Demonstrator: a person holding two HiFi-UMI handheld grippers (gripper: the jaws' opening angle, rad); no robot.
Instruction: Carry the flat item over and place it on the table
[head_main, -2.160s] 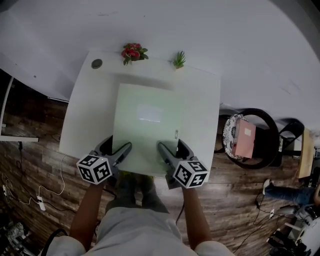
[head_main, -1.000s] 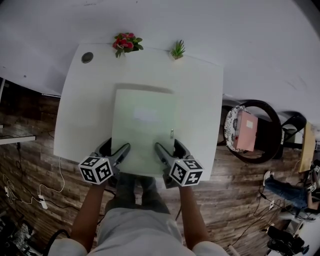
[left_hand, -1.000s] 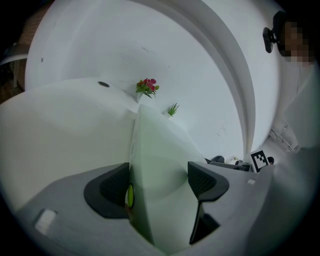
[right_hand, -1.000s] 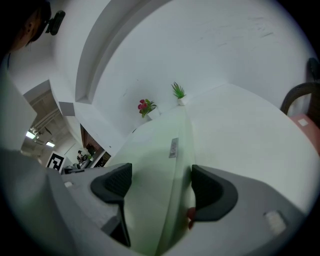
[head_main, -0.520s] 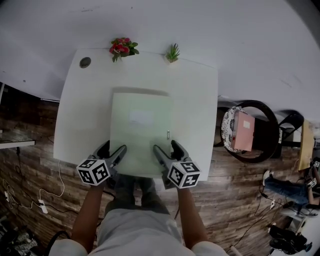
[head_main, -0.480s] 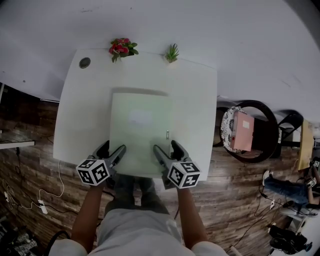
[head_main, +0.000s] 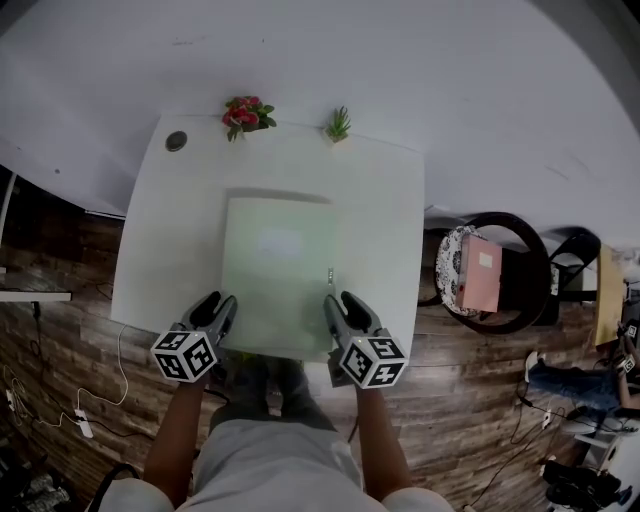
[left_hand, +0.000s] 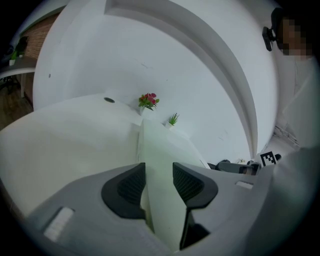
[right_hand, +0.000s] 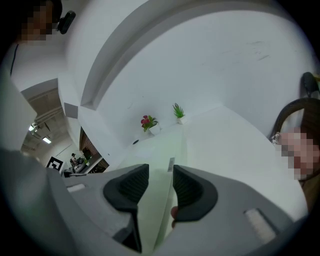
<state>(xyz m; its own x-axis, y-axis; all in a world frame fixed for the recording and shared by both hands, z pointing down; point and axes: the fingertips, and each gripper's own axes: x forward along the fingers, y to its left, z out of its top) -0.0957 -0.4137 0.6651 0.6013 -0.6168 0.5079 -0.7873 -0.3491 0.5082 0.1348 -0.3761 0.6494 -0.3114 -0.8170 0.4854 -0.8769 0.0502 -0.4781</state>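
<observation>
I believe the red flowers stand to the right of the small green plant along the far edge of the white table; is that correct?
Not quite: the red flowers stand to the left of the small green plant, along the far edge of the white table. The head view shows it.

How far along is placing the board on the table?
Done: the pale green board is over the white table, near edge overhanging. In hand: the left gripper and right gripper are closing around that edge. Left: whether it rests flat is unclear; it must settle and be let go.
</observation>
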